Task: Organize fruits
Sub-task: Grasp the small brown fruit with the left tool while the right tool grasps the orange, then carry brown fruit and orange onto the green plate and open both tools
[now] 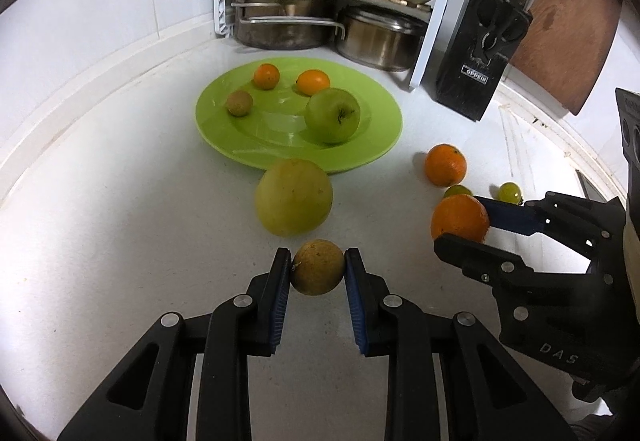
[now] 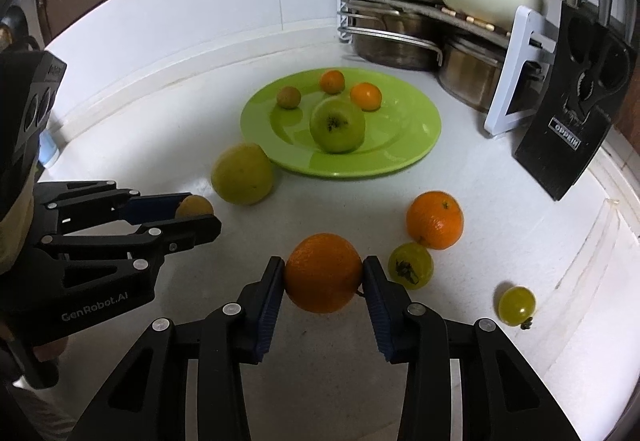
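Clamping my left gripper point(image 1: 318, 273) on a small brown fruit point(image 1: 317, 267), I see the green plate point(image 1: 224, 129) at twelve o'clock; my right gripper point(image 2: 323, 275) pinches an orange point(image 2: 323, 272), another orange point(image 2: 435, 219) at two o'clock.

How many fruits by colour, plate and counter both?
Orange: 4 – two on the green plate, one loose, one in the right hand-held gripper.
Green or yellow-green: 4 – apple, large fruit, two small ones.
Brown: 2 – one on the plate, one in the left hand-held gripper.
Total: 10
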`<state>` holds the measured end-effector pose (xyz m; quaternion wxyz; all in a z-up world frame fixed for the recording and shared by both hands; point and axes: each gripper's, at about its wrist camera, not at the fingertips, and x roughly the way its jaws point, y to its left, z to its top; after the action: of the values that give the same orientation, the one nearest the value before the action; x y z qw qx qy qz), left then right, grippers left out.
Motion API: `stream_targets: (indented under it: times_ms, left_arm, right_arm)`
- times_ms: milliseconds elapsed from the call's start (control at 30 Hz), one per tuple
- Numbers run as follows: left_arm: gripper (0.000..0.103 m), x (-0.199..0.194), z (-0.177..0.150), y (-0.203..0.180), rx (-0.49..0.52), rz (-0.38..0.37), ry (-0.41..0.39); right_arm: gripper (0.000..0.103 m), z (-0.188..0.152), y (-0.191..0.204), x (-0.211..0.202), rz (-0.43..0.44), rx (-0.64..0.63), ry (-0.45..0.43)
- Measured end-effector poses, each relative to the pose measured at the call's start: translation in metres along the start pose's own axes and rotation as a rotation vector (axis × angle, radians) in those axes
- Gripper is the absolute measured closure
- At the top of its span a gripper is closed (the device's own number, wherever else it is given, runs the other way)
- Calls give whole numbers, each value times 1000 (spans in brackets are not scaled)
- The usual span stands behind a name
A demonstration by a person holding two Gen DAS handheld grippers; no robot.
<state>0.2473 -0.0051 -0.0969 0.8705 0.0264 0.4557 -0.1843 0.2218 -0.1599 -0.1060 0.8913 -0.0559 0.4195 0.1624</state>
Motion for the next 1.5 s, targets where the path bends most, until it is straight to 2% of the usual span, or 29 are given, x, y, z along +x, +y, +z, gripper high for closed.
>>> stream_targets:
  times_ms: [500,933,1200,1500]
  left_arm:
    - [76,-48,10,-7,21,0,-146]
    - [75,-83,39,-12,56,-4,-264]
    - [76,-85,62,-12,79,8,-311]
    - [76,-73,93,-5,79,-17,-316]
  right_arm:
    - [62,18,5,-39,-12,-6,-115]
    - [62,49,3,-76,-14,-16,-251]
    - [62,74,-4,-77,-15,1,-291]
    - [62,100,-13,-63,-29,-13,-287]
